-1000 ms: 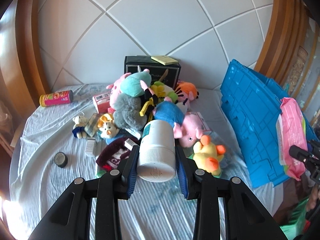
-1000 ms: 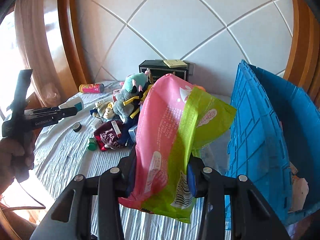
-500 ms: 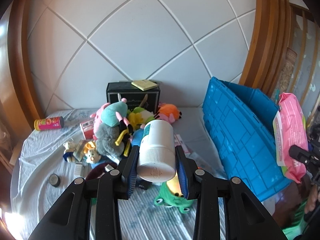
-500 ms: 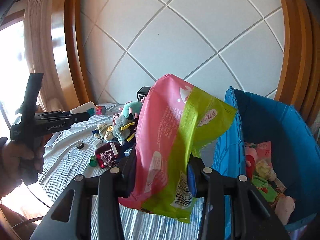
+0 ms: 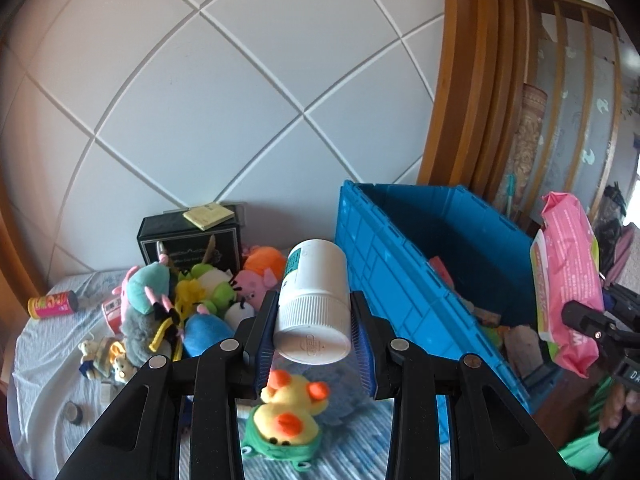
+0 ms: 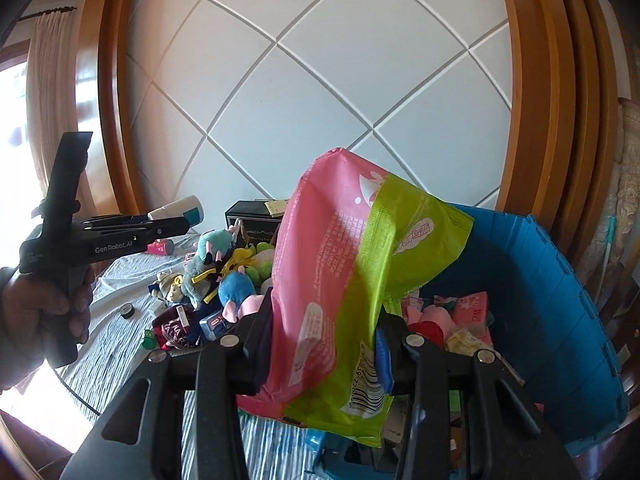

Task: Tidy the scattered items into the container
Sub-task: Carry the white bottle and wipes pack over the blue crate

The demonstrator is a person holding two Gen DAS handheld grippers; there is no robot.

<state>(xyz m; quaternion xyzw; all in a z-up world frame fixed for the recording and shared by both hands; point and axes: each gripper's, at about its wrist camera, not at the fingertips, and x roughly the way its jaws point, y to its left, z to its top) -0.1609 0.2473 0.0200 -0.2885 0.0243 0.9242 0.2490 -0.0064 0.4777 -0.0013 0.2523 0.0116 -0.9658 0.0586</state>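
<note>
Plush toys heaped beside crate – duck nearest | black box behind

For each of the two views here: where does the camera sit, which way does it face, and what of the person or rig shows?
Left wrist: on the left gripper, facing the blue plastic crate; it clamps a white ribbed-cap bottle.
Right wrist: on the right gripper, facing the crate's inside; it clamps a pink-and-green soft packet; a hand shows.
Shared: crate, black box, both held items.
</note>
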